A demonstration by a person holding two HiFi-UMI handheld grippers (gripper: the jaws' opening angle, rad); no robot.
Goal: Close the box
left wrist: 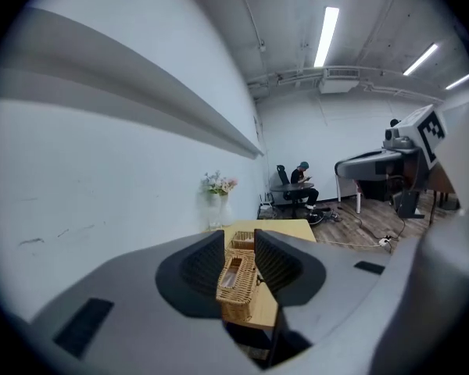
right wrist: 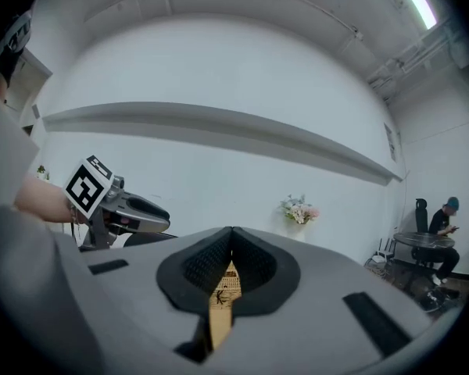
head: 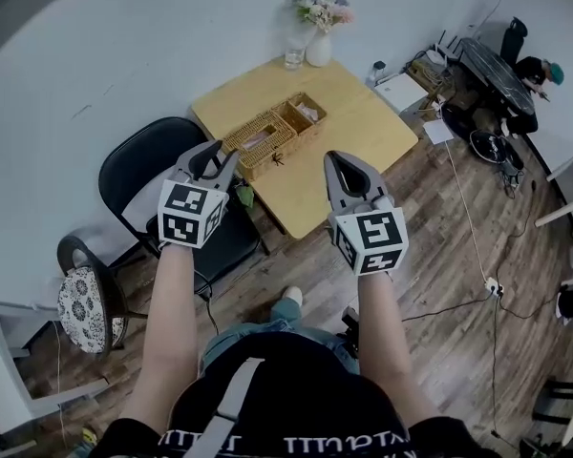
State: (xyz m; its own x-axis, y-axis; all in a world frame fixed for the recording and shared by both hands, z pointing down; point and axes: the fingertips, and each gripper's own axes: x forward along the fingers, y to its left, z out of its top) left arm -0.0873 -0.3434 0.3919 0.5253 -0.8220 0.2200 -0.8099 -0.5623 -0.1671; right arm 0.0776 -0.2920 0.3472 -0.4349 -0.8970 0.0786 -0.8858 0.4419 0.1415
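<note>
A wicker box point(head: 261, 139) stands open on the wooden table point(head: 353, 127), its lid half point(head: 304, 113) laid back beside it toward the vase. Both grippers hang in the air short of the table's near edge, well apart from the box. My left gripper point(head: 218, 153) is open with nothing between its jaws; in the left gripper view point(left wrist: 238, 237) the far-off box point(left wrist: 236, 276) shows through the gap. My right gripper point(head: 334, 158) is shut, its tips touching point(right wrist: 231, 231) with nothing held, and only a sliver of table point(right wrist: 219, 307) shows below them.
A black chair point(head: 158, 165) stands at the table's left with a small green thing point(head: 244, 196) on its seat. A stool with a patterned cushion point(head: 81, 303) sits nearer left. A flower vase point(head: 319, 46) and a glass point(head: 294, 57) stand at the table's far corner. A person point(head: 535, 70) sits far right.
</note>
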